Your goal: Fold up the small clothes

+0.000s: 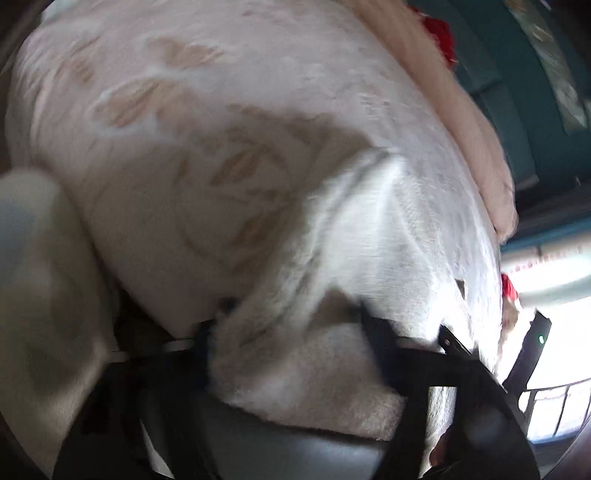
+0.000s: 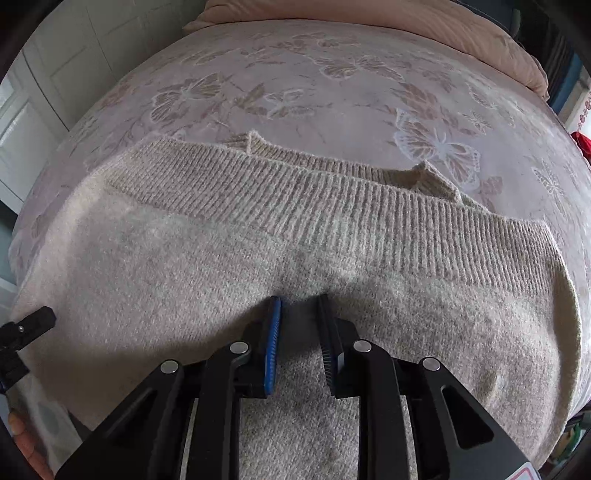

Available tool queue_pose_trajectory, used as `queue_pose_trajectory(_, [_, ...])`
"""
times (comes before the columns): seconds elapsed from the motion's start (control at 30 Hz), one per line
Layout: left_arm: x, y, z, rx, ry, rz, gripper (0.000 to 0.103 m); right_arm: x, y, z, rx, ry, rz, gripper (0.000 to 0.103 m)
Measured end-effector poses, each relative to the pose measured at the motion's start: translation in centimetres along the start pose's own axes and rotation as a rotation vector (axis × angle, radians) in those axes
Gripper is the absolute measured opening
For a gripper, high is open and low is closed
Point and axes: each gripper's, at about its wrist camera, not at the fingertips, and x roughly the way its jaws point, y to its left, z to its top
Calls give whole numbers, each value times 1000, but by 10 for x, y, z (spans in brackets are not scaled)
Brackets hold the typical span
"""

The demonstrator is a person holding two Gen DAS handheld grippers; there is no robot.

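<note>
Right tongs (image 2: 297, 301) hover slightly parted just over the beige sweater (image 2: 221, 266), gripping nothing. Its ribbed hem (image 2: 332, 206) runs across the butterfly-print bed (image 2: 314, 85), toward the pink pillow (image 2: 424, 18) at the far edge. Left tongs (image 1: 291, 314) straddle a bunched fold at the sweater's side; grip blurred, cannot tell.

The left wrist view looks steeply down from very near, its blurred frame filled by the cream sweater (image 1: 369, 229) bunched on the butterfly-print bedspread (image 1: 184, 110). The right wrist view, sharper, looks down along its fingers across the sweater (image 2: 184, 277) toward the bedspread (image 2: 332, 81). Both share sweater and bedspread, probably also the pink pillow (image 1: 461, 110) (image 2: 424, 22).
</note>
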Motion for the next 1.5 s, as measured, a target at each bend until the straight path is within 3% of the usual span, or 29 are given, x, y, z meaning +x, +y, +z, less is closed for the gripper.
queue_pose_trajectory(0.07, [-9,-14,3,43,-16,-21,24,1,-5,0,19,-4,27,22])
queue_pose_trajectory(0.23, [-50,-81,-1,220,-91,-123,19,1,-12,-2,49,-32,71,21])
queue_pose_trajectory(0.33, [-74,-154,-20,398,-122,-198,19,-9,-24,-6,104,-64,151,21])
queue_pose_trajectory(0.43, [-81,-211,-47,540,-105,-257,19,-40,-56,-18,192,-120,254,20])
queue_pose_trajectory(0.53, [-69,-260,-87,688,-56,-287,19,-78,-104,-41,266,-177,249,20])
queue_pose_trajectory(0.63, [-26,-289,-126,771,50,-287,20,-101,-159,-72,348,-182,195,23])
queue_pose_trajectory(0.73, [26,-292,-161,863,144,-205,27,-115,-194,-99,394,-171,117,28])
queue_pose_trajectory(0.77, [44,-286,-174,903,176,-143,28,-118,-201,-104,408,-169,113,32])
queue_pose_trajectory(0.8, [52,-282,-181,918,194,-101,28,-121,-206,-110,422,-168,116,37])
queue_pose_trajectory(0.83, [50,-273,-185,926,196,-99,34,-124,-208,-113,426,-169,119,39])
queue_pose_trajectory(0.9, [27,-262,-185,959,126,-117,63,-133,-206,-115,416,-183,142,53])
queue_pose_trajectory(0.93, [15,-256,-182,974,81,-106,84,-136,-203,-113,412,-191,166,56])
queue_pose_trajectory(0.97, [-1,-246,-178,986,21,-99,90,-137,-202,-109,410,-196,191,63])
queue_pose_trajectory(1.0, [-14,-235,-173,997,-28,-82,90,-137,-197,-103,410,-199,225,67])
queue_pose_trajectory(1.07, [-19,-223,-168,1022,-52,-14,91,-127,-192,-91,422,-192,281,71])
queue_pose_trajectory(1.2, [-1,-182,-166,1029,-16,126,91,-101,-181,-67,438,-133,301,72])
queue_pose_trajectory(1.4, [32,-172,-177,1034,26,172,91,-73,-157,-57,400,-32,345,71])
queue_pose_trajectory(1.47, [39,-173,-176,1052,38,181,91,-69,-146,-59,365,-16,342,62])
queue_pose_trajectory(1.5, [35,-173,-181,1056,37,183,91,-68,-138,-60,337,-13,335,43])
